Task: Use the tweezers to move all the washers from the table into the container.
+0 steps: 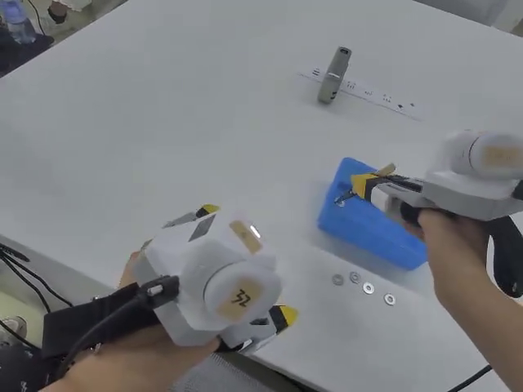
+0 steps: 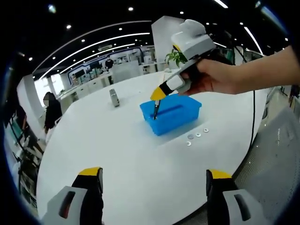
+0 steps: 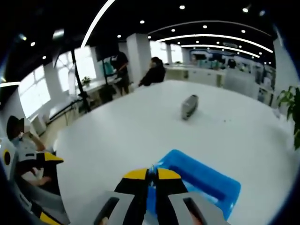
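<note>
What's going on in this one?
A person works with two handheld grippers at a white table. The right gripper is shut on tweezers, whose tip dips into the blue container; whether it carries a washer is too small to tell. Four washers lie on the table beside the container, not yet moved. The left gripper hangs open nearby, holding nothing.

**Legible marks.** We read one number, a dark two-digit figure that seems to be "72". It stands on a round tan sticker (image 1: 238, 299) on the back of the left gripper (image 1: 246, 262), left of the blue container (image 1: 372, 233) and nearer us. Right of the container, a tan sticker (image 1: 498, 155) on the right gripper (image 1: 365, 181) is too blurred to read. Beyond the container, small dark printed marks (image 1: 372, 94) on the table (image 1: 163, 122) are too small to read.
</note>
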### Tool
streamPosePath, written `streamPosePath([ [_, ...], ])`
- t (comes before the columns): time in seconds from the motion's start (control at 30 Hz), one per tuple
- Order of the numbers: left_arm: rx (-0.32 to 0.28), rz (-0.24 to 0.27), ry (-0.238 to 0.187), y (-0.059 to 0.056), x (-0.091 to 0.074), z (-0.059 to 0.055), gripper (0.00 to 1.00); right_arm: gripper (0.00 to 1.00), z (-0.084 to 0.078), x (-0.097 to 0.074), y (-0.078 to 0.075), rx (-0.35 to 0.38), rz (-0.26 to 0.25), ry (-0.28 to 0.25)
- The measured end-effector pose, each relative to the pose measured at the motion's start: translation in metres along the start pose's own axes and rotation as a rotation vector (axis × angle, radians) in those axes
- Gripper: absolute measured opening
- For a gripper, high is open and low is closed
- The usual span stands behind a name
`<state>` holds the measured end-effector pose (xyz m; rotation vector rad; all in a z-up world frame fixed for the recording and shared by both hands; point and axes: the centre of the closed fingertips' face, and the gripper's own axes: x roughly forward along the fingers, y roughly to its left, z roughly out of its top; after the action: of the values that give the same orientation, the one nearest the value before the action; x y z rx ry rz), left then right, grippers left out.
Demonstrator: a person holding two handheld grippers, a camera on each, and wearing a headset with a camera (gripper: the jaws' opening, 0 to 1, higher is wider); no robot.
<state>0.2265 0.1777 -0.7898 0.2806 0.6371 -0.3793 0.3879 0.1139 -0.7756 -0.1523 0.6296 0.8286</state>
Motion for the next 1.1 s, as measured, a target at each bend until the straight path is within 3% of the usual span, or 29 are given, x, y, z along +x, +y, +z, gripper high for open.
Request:
streamPosePath([
  [0.33, -0.001, 0.007, -0.003, 0.001, 0.0, 0.001, 0.99, 0.01, -0.015, 0.02, -0.009, 0.008, -0.004, 0.037],
  [0.47, 0.001, 0.008, 0.007, 0.001, 0.001, -0.001, 0.99, 0.02, -0.021, 0.022, -0.008, 0.005, -0.001, 0.06],
  [0.5, 0.001, 0.01, 0.003, 0.001, 0.001, 0.0, 0.99, 0.02, -0.019, 0.022, -0.007, 0.012, 0.003, 0.04],
  [0.67, 0.0, 0.016, 0.009, 0.003, 0.001, -0.001, 0.99, 0.02, -0.018, 0.021, -0.013, 0.041, -0.008, 0.052],
  [0.9, 0.009, 0.022, 0.012, 0.004, 0.001, -0.002, 0.99, 0.02, -0.01, 0.006, -0.011, 0.042, -0.007, 0.026],
  [1.1, 0.012, 0.024, 0.009, 0.004, 0.001, -0.002, 0.99, 0.02, 0.006, -0.026, 0.002, 0.019, 0.008, -0.036],
])
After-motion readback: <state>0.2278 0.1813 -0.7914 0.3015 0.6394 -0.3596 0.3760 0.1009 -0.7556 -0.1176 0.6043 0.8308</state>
